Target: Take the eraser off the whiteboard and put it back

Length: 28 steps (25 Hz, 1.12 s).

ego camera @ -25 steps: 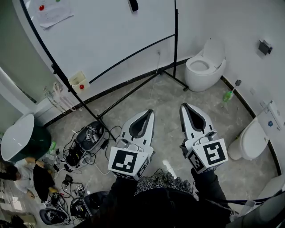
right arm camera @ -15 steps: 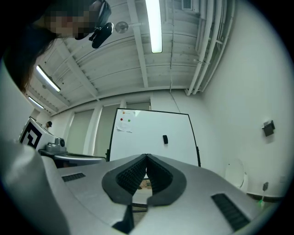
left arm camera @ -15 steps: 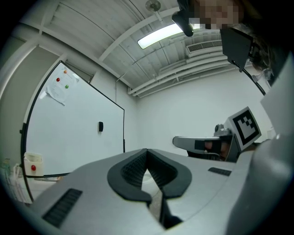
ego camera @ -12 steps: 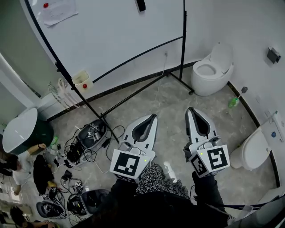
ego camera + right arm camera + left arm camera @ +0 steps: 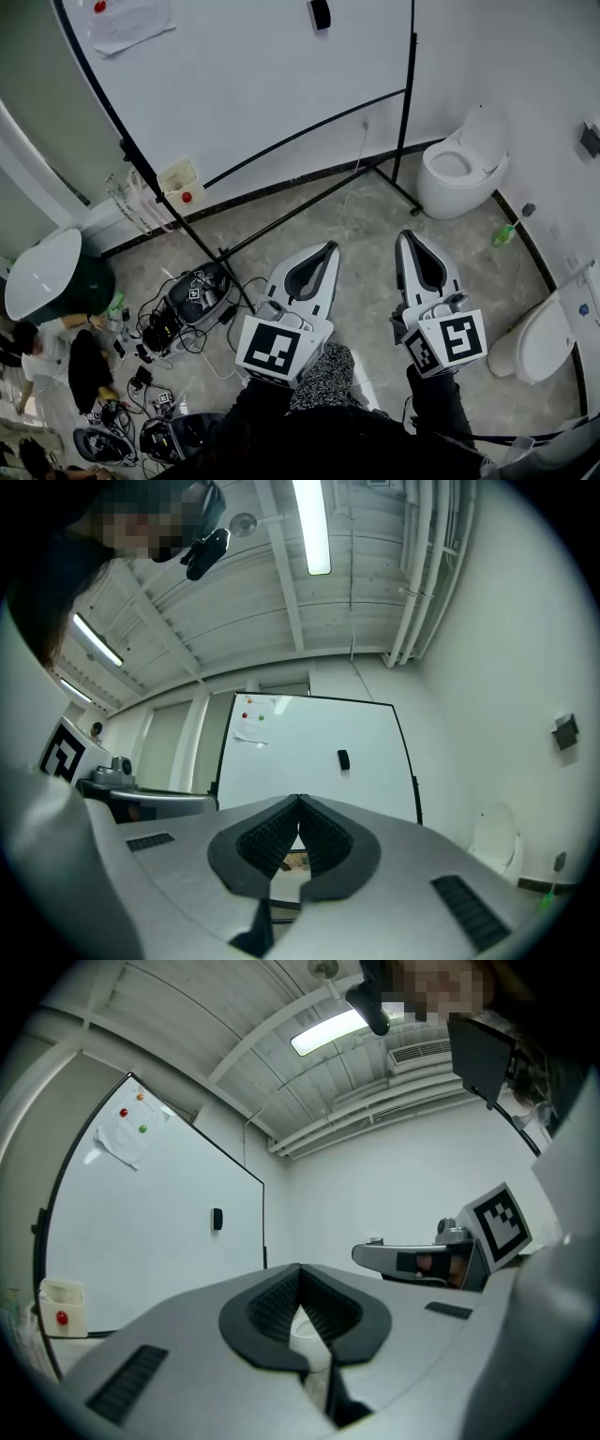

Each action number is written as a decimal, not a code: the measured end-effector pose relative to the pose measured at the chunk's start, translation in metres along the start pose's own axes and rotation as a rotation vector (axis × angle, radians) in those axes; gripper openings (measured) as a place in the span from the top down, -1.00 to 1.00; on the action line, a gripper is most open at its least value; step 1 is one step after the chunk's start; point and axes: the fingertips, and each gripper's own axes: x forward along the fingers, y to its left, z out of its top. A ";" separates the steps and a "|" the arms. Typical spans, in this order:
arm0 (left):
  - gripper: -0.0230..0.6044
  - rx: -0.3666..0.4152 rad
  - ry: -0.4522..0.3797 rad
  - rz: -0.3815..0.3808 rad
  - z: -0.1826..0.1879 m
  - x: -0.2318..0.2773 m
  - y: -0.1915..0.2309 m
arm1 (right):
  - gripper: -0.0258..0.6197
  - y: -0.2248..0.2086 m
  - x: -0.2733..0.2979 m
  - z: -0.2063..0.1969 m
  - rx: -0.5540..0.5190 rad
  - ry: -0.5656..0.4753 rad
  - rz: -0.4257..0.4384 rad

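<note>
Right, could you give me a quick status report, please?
Left gripper, right gripper shut, empty. Eraser on whiteboard, untouched. Stand's legs on floor ahead.

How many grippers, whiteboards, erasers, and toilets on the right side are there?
Grippers (left gripper, right gripper): 2
Whiteboard: 1
Eraser: 1
Toilets: 2
Total: 6

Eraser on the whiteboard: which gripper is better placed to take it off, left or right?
The right gripper, probably: in its view the eraser sits just above its shut jaws, the whiteboard straight ahead. The left gripper points past the board's edge, the eraser well to its left. Both are shut.
</note>
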 end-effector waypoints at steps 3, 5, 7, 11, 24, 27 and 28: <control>0.91 0.010 -0.012 0.001 -0.003 0.022 0.031 | 0.89 -0.004 0.033 -0.007 -0.025 -0.001 0.000; 0.91 0.001 -0.013 -0.001 -0.004 0.037 0.054 | 0.89 -0.007 0.057 -0.012 -0.025 0.007 -0.007; 0.91 0.003 -0.016 -0.012 -0.003 0.054 0.077 | 0.89 -0.011 0.085 -0.013 -0.029 0.010 -0.016; 0.91 -0.006 -0.038 -0.021 0.005 0.086 0.126 | 0.89 -0.013 0.140 -0.012 -0.045 0.001 -0.021; 0.91 0.017 -0.033 -0.066 -0.003 0.149 0.209 | 0.89 -0.025 0.243 -0.034 -0.059 -0.003 -0.033; 0.91 0.030 -0.007 -0.062 -0.011 0.155 0.221 | 0.89 -0.026 0.254 -0.037 -0.047 -0.004 -0.017; 0.91 0.033 -0.003 -0.061 -0.012 0.157 0.224 | 0.89 -0.028 0.257 -0.037 -0.045 -0.006 -0.017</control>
